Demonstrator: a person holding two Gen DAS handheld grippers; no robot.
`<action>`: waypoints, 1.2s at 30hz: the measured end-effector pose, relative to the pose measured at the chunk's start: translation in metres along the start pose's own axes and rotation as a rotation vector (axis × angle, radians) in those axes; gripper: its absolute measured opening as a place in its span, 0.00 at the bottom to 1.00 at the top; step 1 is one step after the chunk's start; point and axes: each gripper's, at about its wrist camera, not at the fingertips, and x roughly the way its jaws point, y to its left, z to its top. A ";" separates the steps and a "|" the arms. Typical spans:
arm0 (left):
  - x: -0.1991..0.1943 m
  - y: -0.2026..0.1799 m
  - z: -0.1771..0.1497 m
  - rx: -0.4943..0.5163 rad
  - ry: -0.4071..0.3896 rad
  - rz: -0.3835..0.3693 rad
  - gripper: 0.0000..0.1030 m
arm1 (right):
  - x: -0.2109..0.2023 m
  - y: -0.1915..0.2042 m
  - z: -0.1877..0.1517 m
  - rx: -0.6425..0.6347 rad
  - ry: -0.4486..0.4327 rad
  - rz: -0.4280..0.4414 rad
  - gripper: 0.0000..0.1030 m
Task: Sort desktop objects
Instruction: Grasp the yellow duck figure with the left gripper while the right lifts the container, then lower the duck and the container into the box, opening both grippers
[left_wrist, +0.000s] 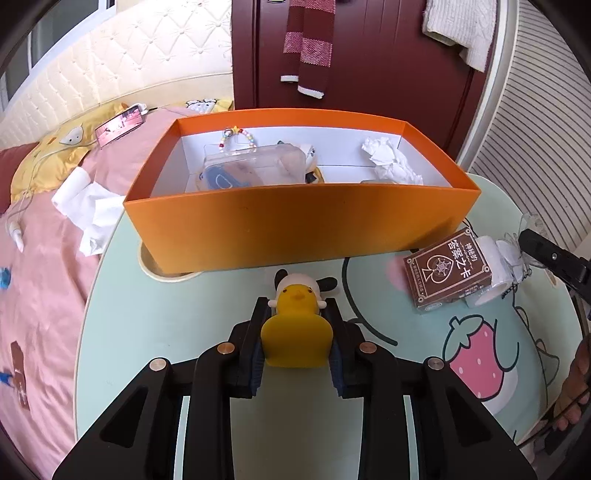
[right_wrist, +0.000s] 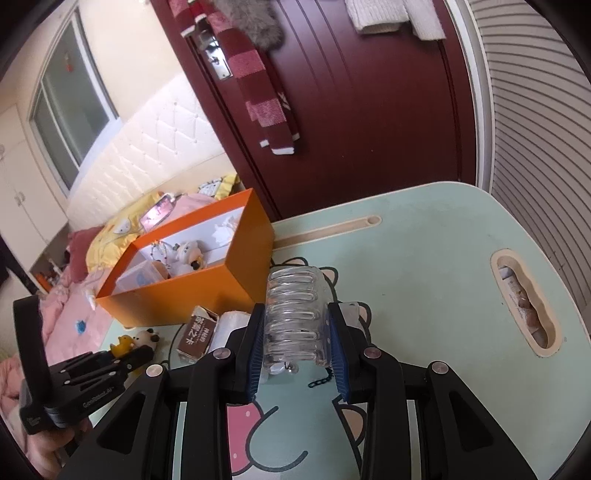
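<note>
one duck toy (left_wrist: 295, 332), one orange box (left_wrist: 301, 225)

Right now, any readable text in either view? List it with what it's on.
"神秘的 答案之卡": brown card box, lying upside down to the left wrist camera.
Small oval logo on that box's lower edge: too blurred to read.
White lettering on the left gripper body, seen from the right wrist camera: too blurred to read.
Nothing else legible.

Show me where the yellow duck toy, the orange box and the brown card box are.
yellow duck toy (left_wrist: 295, 341): left wrist view, its back.
orange box (left_wrist: 295, 221): left wrist view, near outer wall.
brown card box (left_wrist: 448, 271): left wrist view, printed top face.
</note>
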 end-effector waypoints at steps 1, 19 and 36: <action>0.000 0.002 0.000 -0.009 0.000 -0.006 0.29 | 0.000 0.002 0.000 -0.007 -0.001 0.007 0.30; -0.037 -0.007 0.027 -0.017 -0.091 -0.009 0.29 | -0.002 0.037 0.002 -0.085 -0.012 0.079 0.30; -0.056 -0.005 0.112 -0.019 -0.191 0.055 0.29 | 0.033 0.096 0.058 -0.138 -0.017 0.127 0.30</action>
